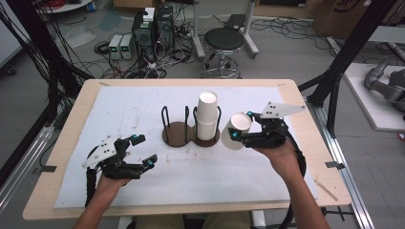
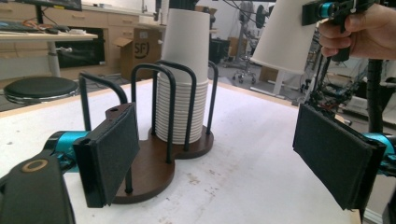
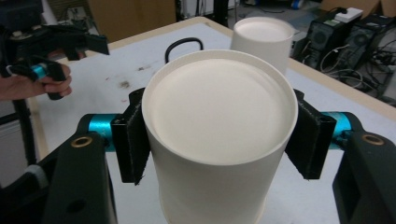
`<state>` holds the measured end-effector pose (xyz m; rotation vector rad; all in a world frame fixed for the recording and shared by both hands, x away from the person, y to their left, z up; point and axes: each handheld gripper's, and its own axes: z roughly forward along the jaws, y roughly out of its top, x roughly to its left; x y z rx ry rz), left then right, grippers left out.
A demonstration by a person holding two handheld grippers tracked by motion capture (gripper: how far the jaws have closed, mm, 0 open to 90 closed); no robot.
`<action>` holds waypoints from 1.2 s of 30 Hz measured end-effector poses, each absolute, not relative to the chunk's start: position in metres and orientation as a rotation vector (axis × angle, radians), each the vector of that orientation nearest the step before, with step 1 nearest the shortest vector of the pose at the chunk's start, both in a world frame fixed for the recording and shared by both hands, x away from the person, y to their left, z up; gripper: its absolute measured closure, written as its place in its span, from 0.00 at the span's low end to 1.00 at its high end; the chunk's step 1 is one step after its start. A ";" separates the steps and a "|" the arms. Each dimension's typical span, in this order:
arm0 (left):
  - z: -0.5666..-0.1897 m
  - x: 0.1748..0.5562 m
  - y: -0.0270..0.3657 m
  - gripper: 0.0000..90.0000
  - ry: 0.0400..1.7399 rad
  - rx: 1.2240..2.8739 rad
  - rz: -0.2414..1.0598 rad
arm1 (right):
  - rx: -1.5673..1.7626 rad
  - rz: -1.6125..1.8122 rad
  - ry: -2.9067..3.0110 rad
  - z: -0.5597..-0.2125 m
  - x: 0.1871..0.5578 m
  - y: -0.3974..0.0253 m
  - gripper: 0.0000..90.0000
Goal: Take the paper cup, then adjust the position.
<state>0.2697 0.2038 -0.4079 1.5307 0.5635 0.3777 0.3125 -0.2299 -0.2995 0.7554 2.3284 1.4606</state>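
Note:
A brown two-ring cup holder (image 1: 175, 134) stands mid-table on black wire loops. A stack of white paper cups (image 1: 207, 117) fills its right ring; the left ring is bare. My right gripper (image 1: 241, 124) is shut on a single white cup (image 1: 235, 131), held tilted in the air just right of the stack. In the right gripper view this cup (image 3: 219, 126) shows its closed base, with a pad pressed on each side and the stack (image 3: 262, 39) beyond. My left gripper (image 1: 145, 150) rests open at the front left. Its pads (image 2: 109, 154) frame the holder (image 2: 154, 163) and the stack (image 2: 184, 79).
A white mat (image 1: 129, 109) covers most of the wooden table (image 1: 62, 143). Behind the table a black stool (image 1: 223, 40) and computer boxes (image 1: 153, 28) with cables stand on the floor. Black frame posts (image 1: 344, 57) rise at the right.

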 end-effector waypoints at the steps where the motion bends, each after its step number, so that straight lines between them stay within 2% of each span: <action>1: -0.408 0.269 0.203 0.16 0.561 1.526 0.374 | 0.745 1.465 2.336 -0.302 0.311 -0.229 0.37; 20: -0.410 0.269 0.190 0.16 0.454 1.528 0.369 | 0.671 1.474 2.406 -0.316 0.303 -0.210 0.37; 28: -0.408 0.272 0.178 0.16 0.468 1.560 0.312 | 0.648 1.495 2.421 -0.317 0.299 -0.201 0.37; 36: -0.405 0.273 0.158 0.16 0.407 1.590 0.275 | 0.610 1.521 2.435 -0.318 0.294 -0.195 0.37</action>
